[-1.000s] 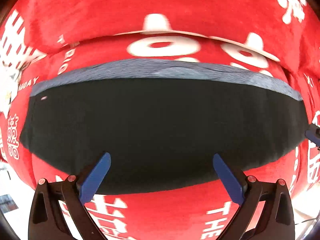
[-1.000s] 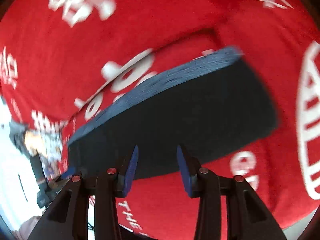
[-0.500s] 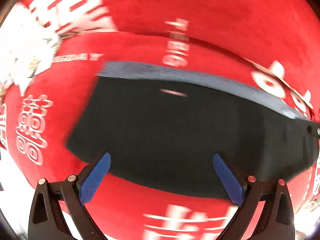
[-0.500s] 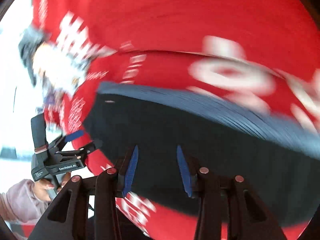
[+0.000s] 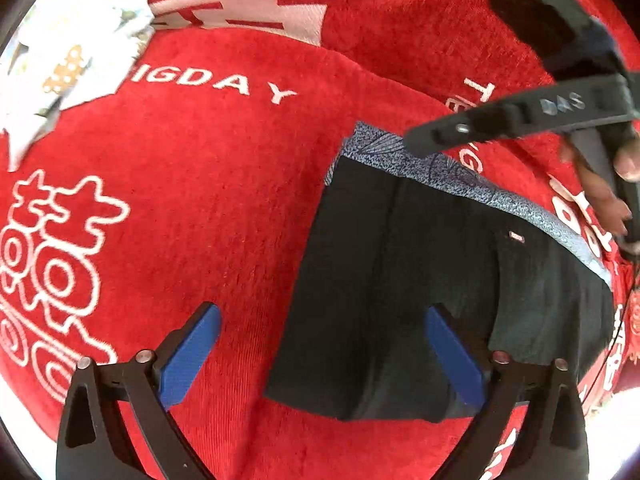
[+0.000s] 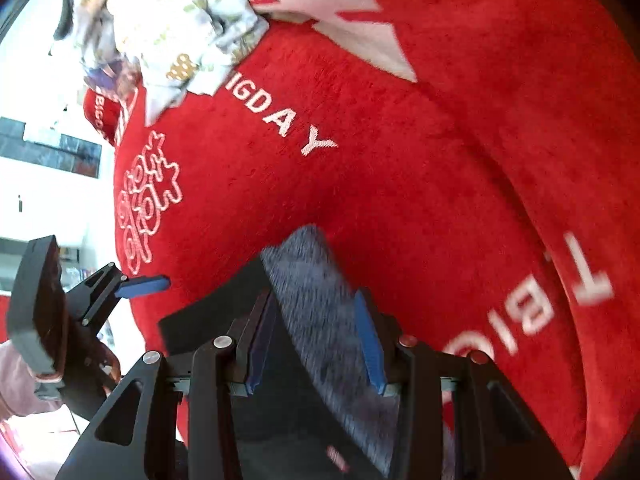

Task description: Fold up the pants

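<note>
**Black pants under both grippers on the red cloth**

The left gripper [image 5: 320,354] has its jaws wide apart and closing; the left edge of the folded black pants [image 5: 408,300] lies between them, untouched by the blue pads [image 5: 188,354]. The right gripper [image 6: 316,340] stands half open over the pants' grey speckled waistband [image 6: 320,320]; whether its pads press on it I cannot tell. The pants lie flat on a red cloth [image 5: 200,184] with white lettering "IGDAY" [image 5: 216,82]; the right gripper's arm reads "DAS" [image 5: 562,103]
</note>
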`<state>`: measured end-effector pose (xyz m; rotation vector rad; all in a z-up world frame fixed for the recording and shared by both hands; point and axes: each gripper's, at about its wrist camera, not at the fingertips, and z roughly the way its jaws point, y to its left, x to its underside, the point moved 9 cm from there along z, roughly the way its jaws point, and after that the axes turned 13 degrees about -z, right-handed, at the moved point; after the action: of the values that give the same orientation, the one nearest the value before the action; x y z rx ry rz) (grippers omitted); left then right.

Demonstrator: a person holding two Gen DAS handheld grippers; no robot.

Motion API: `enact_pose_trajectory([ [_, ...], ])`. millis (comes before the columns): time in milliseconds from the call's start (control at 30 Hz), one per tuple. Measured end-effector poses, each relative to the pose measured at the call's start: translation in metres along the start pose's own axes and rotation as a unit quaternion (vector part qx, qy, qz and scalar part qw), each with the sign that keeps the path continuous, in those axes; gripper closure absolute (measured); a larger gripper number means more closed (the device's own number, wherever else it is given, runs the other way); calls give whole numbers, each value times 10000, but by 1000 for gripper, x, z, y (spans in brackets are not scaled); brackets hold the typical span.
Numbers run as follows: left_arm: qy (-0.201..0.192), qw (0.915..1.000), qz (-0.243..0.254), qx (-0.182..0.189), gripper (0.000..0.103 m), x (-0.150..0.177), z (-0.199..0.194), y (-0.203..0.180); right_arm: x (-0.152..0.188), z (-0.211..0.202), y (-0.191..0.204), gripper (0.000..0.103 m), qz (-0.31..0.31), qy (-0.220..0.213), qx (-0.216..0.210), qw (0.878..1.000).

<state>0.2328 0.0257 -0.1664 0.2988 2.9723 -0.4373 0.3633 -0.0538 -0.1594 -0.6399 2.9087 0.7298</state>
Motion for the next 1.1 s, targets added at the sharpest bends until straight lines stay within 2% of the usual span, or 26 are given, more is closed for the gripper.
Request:
enact_pose_trajectory([
  [67, 174, 9995, -84, 258, 21, 1, 9, 1, -8, 13, -4, 58, 66, 178, -123, 9997],
  [100, 268, 9984, -147, 469, 33, 2, 12, -1, -7, 18, -5, 58, 125, 280, -205, 9993],
  [133, 330, 9974, -164, 619, 46, 3, 12, -5, -5, 19, -6, 65, 140, 341, -237, 9990],
  [200, 279, 9976, -80, 634, 51, 5, 7, -10, -5, 13, -1, 96, 9, 332, -171, 9993],
  [267, 205, 9982, 20, 567, 53, 7, 0, -12, -9, 0, 14, 96, -131, 166, -319, 9993],
  [400, 197, 9990, 0, 391, 53, 11, 0, -3, -12, -6, 36, 96, -423, 236, -447, 9978],
  [433, 175, 9995, -47, 272, 49, 10, 3, 0, -12, 0, 32, 96, -386, 281, -368, 9982],
  [467, 145, 9997, -110, 161, 43, 8, 5, 2, -12, 10, 24, 96, -258, 338, -228, 9988],
  [500, 76, 9998, -172, 33, 31, 4, 5, 5, -11, 19, 13, 96, -143, 405, -60, 9991],
  [533, -71, 9996, -259, -98, 28, -1, 0, 7, -8, 29, 2, 94, -19, 504, 178, 9986],
  [567, -130, 9993, -306, -152, 27, -3, -2, 9, -6, 35, -7, 93, 211, 434, 223, 9986],
  [633, -159, 9990, -388, -172, 27, -8, -11, 6, -7, 22, -14, 79, 690, 4, 263, 9973],
  [700, -208, 9991, -364, -70, 27, -12, -22, -3, 1, 3, -15, 78, 929, -232, 223, 9952],
  [800, -258, 9996, -78, 81, 27, -22, -29, -33, 34, -38, -15, 78, 1283, -578, 353, 9894],
  [933, -159, 9997, 186, 30, 27, -34, 3, -82, 107, -76, -15, 78, 1985, -793, 311, 9764],
  [1033, -205, 9987, 267, -373, 27, -45, 35, -96, 158, -72, -26, 78, 2457, -665, 741, 9642],
  [1067, -286, 9980, 270, -499, 23, -48, 41, -99, 172, -65, -35, 78, 2652, -615, 913, 9579],
  [1100, -402, 9969, 263, -623, 17, -53, 44, -100, 180, -64, -45, 86, 2797, -728, 938, 9527],
])
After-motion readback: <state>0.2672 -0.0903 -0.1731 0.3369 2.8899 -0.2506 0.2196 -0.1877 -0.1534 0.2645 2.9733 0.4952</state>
